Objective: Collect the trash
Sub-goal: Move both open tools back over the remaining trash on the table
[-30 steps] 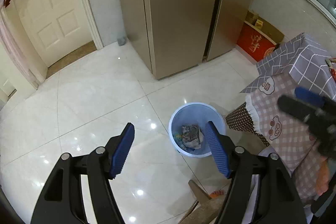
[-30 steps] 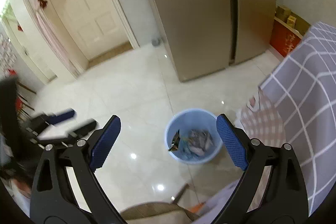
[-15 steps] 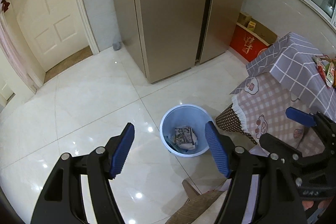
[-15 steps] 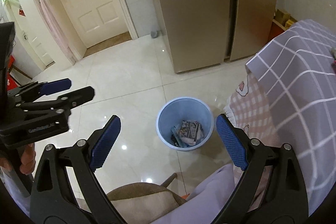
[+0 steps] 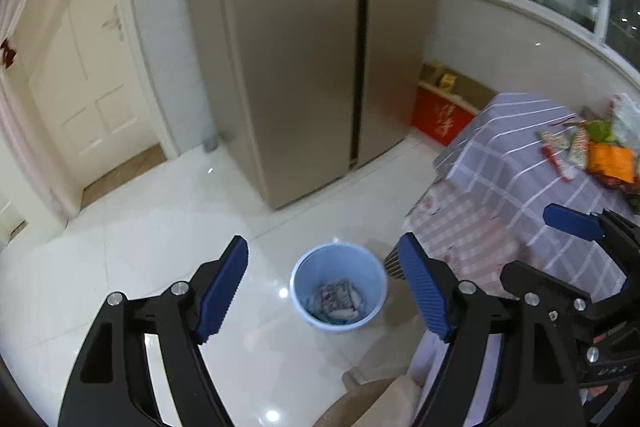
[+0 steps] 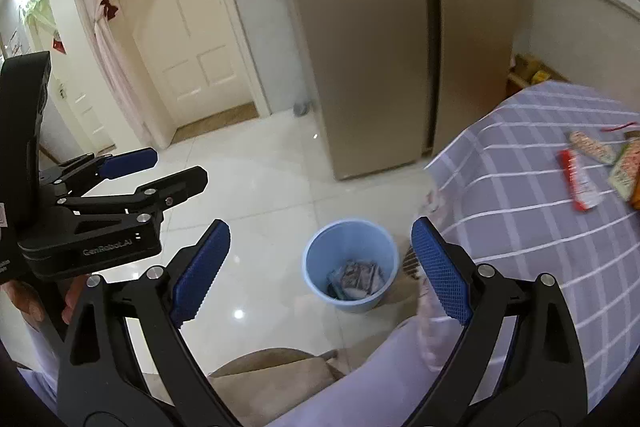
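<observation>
change: both views now take in more of the table (image 6: 520, 187) top & wrappers (image 5: 588, 151); 1 s ago the bin (image 5: 338, 287) sat nearer and the table top barely showed. Bin looks smaller, further off now.
meaning: my read, a drop into the bin is done and both tongs are heading back for the next pick. Some trash binned, more left on the table.
L gripper (image 5: 324, 291): jaws opening, nothing between them, only floor & bin seen through the gap.
R gripper (image 6: 320, 267): jaws wide apart, empty; as wide as 1 s ago.
trash in bin: crumpled wrappers, grey/white w/ bits of blue, lying at the bottom; bin mostly unfilled.
trash on table: red-white long packet (image 6: 580, 183), a patterned pale one just beside it, an orange pack (image 5: 610, 163), green bits behind. Flat, thin, prob. light & slippery, so a pinch at an edge seems best. Blurred, can't read labels.
bin spot: on white tile floor, just beside the table's draped corner, in front of the fridge (image 5: 304, 47).
table cloth: grey w/ white grid, pink check layer under it.
</observation>
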The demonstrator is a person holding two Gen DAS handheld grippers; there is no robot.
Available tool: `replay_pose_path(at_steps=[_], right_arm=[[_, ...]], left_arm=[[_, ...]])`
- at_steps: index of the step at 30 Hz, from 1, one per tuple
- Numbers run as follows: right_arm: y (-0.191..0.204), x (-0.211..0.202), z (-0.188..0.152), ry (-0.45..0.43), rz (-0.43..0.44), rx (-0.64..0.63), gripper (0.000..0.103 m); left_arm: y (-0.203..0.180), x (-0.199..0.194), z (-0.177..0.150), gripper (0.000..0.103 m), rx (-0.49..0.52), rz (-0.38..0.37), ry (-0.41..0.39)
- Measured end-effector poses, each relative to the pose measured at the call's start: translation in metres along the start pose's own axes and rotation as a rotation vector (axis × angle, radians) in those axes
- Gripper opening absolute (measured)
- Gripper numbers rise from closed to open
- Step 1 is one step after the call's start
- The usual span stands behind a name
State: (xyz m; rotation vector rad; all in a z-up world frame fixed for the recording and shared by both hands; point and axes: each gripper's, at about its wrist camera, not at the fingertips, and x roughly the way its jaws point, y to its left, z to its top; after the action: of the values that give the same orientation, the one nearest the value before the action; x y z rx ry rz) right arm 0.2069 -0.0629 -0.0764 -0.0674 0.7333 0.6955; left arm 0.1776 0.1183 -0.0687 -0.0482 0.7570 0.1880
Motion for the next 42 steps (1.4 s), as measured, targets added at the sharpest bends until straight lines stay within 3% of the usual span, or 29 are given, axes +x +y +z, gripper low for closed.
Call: replay_pose_path(at_steps=[9,18,22,25,28,32,42], right_arm=[[-0.038,-0.045,-0.009,-0.079,-0.109,0.045,0.090],[-0.092,-0.086,-0.024,-0.148,-0.253,0.152,0.091],[-0.114,-0.103,-0.028,-0.172,-0.305,0.190,0.091],[-0.134,-0.114,-0.033,-0.180,-0.362,0.233,0.091],[-0.150,-0.121,-0.034,-0.182,-0.398,0.271,0.091],[-0.165,-0.124,-0.036,-0.184,-0.442,0.305,0.091],[-0.206,-0.104,-0.029,-0.152,-0.444,0.394,0.091]], left_arm=[[-0.052,-0.019,0.019,0.088,0.065,-0.059,-0.070],[-0.107,-0.009,0.026,0.093,0.111,-0.141,-0.035],[-0.131,-0.003,0.028,0.095,0.129,-0.278,-0.039],[-0.150,-0.001,0.029,0.095,0.153,-0.354,-0.095],[-0.172,0.008,0.031,0.095,0.174,-0.322,-0.110],[-0.194,0.026,0.033,0.095,0.215,-0.336,-0.095],[-0.240,0.078,0.047,0.095,0.263,-0.319,0.038]])
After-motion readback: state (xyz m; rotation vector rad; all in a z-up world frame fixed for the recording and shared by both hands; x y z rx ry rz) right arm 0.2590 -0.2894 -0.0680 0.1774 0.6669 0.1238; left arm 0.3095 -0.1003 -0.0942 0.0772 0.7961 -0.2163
